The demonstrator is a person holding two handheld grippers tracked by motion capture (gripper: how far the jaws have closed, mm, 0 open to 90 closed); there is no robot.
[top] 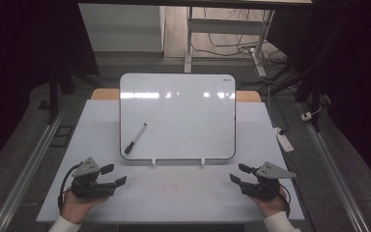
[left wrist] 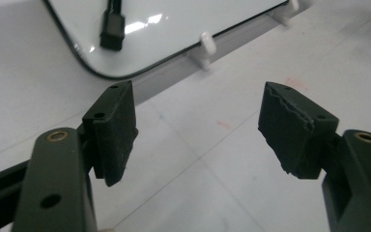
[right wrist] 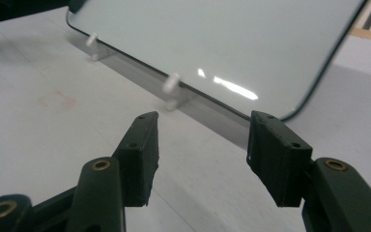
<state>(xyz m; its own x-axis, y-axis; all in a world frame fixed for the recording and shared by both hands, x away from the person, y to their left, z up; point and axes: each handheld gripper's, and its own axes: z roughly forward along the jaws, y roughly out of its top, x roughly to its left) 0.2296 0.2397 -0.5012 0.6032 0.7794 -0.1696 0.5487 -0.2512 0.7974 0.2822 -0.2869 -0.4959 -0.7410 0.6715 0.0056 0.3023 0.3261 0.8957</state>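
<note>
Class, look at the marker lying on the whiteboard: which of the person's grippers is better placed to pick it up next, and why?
Left, probably. The left gripper sits open near the board's lower left corner, close below the marker, whose cap end shows just ahead in the left gripper view. The right gripper is open too, but across the whiteboard.

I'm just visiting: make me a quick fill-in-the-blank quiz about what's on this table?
1. The black marker lies on the ____.
2. The jaws of the left gripper and the right gripper are ____, holding nothing.
3. The marker lies nearer the ____ gripper.
4. The whiteboard's surface has ____ written on it.

Missing words: whiteboard; open; left; nothing
</note>
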